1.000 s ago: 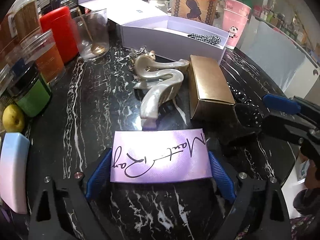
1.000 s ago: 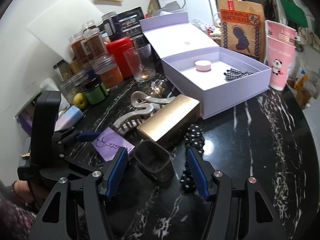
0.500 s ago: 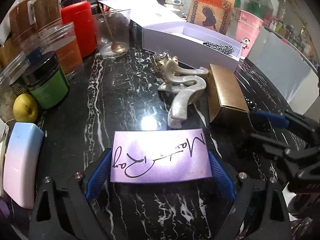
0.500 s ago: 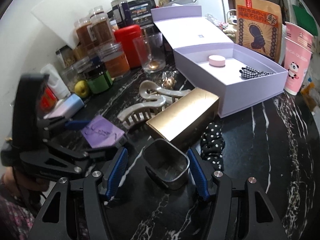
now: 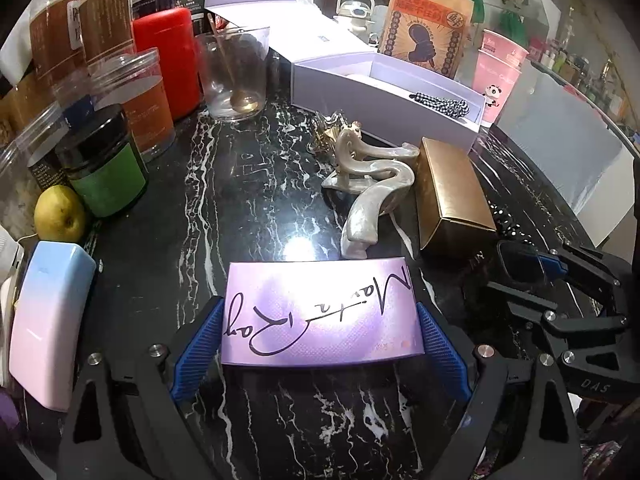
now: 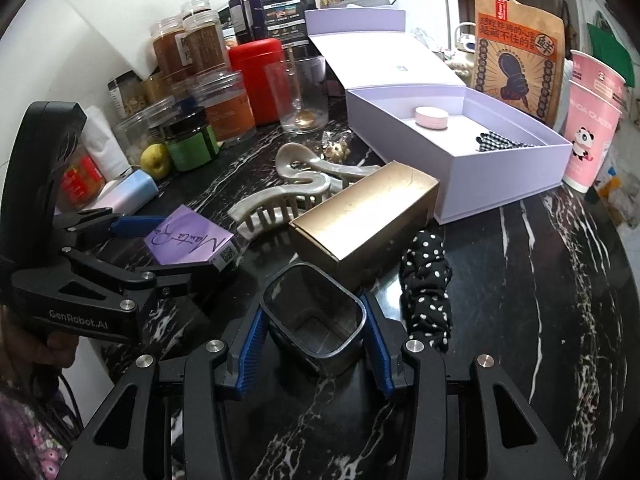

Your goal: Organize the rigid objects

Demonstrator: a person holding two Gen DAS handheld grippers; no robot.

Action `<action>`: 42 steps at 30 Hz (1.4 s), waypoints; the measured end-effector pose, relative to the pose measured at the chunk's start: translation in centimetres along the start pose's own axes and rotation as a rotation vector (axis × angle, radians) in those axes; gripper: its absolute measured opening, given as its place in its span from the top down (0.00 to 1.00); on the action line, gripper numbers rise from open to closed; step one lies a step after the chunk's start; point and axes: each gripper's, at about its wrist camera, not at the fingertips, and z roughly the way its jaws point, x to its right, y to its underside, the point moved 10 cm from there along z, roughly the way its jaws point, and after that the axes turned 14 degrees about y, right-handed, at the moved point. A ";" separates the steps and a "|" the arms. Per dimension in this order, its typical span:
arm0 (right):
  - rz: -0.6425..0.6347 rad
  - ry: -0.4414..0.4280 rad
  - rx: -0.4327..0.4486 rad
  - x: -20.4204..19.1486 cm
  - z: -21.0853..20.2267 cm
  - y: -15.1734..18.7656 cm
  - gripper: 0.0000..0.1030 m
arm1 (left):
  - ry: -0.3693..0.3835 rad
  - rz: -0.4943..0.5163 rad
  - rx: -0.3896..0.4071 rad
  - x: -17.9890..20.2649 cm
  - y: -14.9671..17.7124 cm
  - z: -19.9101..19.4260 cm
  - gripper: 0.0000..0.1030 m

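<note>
My left gripper [image 5: 320,344] is shut on a purple box with a black signature [image 5: 320,312], its blue pads against the box's two short sides just above the black marble table [image 5: 248,184]. In the right wrist view the same purple box [image 6: 188,240] sits at the left. My right gripper [image 6: 314,344] is closing on a dark, open-topped square cup [image 6: 316,320]; both pads touch its sides. A gold box [image 6: 364,216] lies right behind the cup, with a pearly claw clip [image 6: 288,200] to its left and a polka-dot scrunchie [image 6: 426,280] to its right.
An open lilac gift box [image 6: 500,184] at the back right holds a pink round case [image 6: 431,117] and a checked hair tie [image 6: 496,142]. Jars, a red tin [image 6: 260,80], a glass [image 6: 298,96] and a pear [image 6: 154,160] line the back left. Pink cups [image 6: 592,132] stand far right.
My right gripper came forward and down around the dark cup, and its jaws narrowed onto it. The left gripper kept the purple box and barely shifted.
</note>
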 end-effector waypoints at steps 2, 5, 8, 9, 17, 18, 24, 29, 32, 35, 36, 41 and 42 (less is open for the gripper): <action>0.010 -0.007 0.008 -0.1 -0.4 0.0 0.56 | 0.003 0.001 0.003 0.2 -0.1 -0.3 0.09; 0.019 -0.008 0.019 -0.2 -1.2 -0.1 0.56 | 0.006 0.004 0.008 0.5 -0.3 -0.7 0.09; 0.027 -0.001 0.032 0.1 -2.0 -0.3 0.56 | 0.009 0.012 0.017 0.9 -0.8 -1.1 0.09; 0.033 0.001 0.036 0.2 -2.4 -0.4 0.56 | 0.011 0.016 0.021 1.1 -1.0 -1.2 0.09; 0.069 0.025 0.061 1.7 -4.1 -1.0 0.56 | 0.051 0.062 0.050 3.8 -3.0 -1.9 0.09; 0.073 0.029 0.062 1.9 -4.2 -1.1 0.56 | 0.056 0.068 0.051 4.1 -3.2 -1.8 0.09; 0.095 0.047 0.066 3.0 -4.9 -1.5 0.56 | 0.079 0.102 0.049 5.7 -4.3 -1.4 0.09; 0.102 0.062 0.068 3.8 -5.2 -2.0 0.56 | 0.088 0.123 0.051 6.5 -5.4 -1.1 0.09; 0.107 0.066 0.071 4.3 -5.2 -2.5 0.56 | 0.095 0.129 0.053 6.8 -6.1 -0.9 0.09; 0.110 0.073 0.072 4.7 -5.2 -2.9 0.56 | 0.097 0.136 0.054 6.9 -6.8 -0.7 0.09; 0.111 0.075 0.074 4.8 -5.2 -3.2 0.56 | 0.097 0.139 0.057 6.9 -7.1 -0.6 0.09; 0.105 0.082 0.089 5.3 -5.2 -4.4 0.56 | 0.096 0.145 0.072 7.0 -8.7 -0.5 0.09; 0.102 0.084 0.095 5.5 -5.3 -4.8 0.56 | 0.095 0.145 0.074 7.0 -9.0 -0.5 0.09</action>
